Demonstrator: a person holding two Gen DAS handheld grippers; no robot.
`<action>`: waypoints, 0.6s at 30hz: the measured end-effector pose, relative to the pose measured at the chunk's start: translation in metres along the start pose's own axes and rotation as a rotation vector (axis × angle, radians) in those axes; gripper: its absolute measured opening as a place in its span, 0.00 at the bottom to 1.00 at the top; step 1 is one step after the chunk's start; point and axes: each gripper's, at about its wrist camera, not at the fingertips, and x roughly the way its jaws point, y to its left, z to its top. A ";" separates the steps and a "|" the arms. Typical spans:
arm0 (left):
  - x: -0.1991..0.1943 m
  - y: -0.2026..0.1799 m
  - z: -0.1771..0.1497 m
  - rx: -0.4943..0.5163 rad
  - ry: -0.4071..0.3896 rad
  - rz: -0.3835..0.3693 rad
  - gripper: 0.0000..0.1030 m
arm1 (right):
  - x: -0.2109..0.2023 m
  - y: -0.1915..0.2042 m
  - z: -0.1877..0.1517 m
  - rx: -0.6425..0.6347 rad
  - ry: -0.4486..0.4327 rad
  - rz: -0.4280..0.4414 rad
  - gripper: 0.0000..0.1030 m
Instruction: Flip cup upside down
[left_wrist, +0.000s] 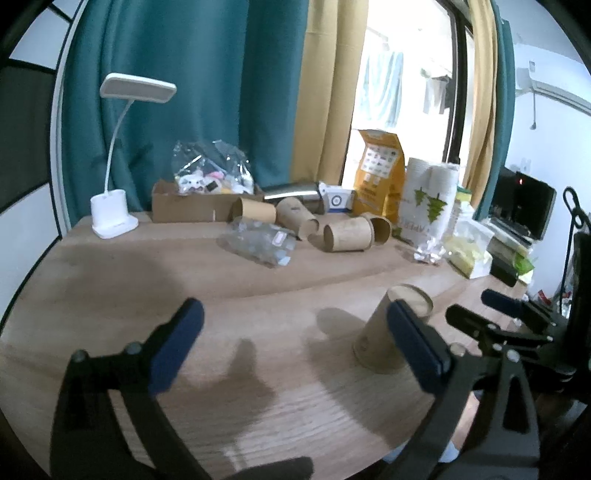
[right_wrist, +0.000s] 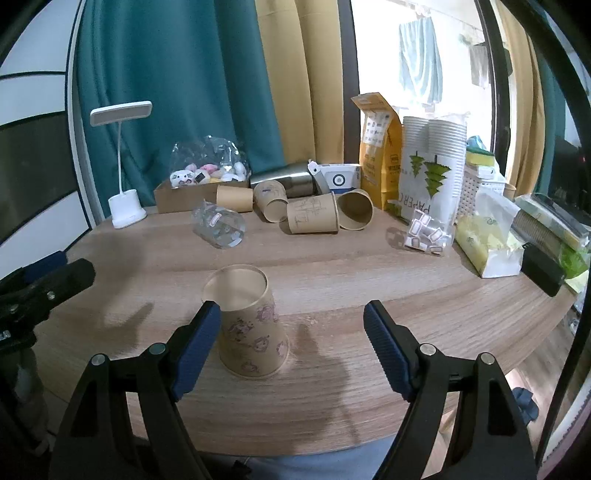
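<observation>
Seemingly mouth-down already, the cup stands between two gaping grippers.

Leftmost, the left gripper hangs with its jaws wide apart over bare table, holding nothing. The cup stands near the table's front edge, just beside the right gripper's left finger, and those jaws are also spread and empty. The chief risk I judge is a sideways nudge: that finger sits so close to the light paper wall that a drift could topple the cup or roll it off the front edge. Whether finger and cup touch cannot be told. The top end looks narrower, but fisheye bending leaves it uncertain whether that is rim or recessed base. Farther right, the table's edge is cut off.
</observation>
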 end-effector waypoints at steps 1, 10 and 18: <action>0.000 0.000 0.000 -0.001 0.000 0.000 0.98 | 0.000 -0.001 0.001 0.001 0.001 0.000 0.80; 0.001 0.000 0.001 0.002 0.002 0.000 0.98 | 0.001 -0.003 0.001 0.004 0.007 0.004 0.80; 0.002 0.001 0.002 0.000 0.002 0.006 0.98 | 0.001 -0.004 0.001 0.006 0.008 0.003 0.80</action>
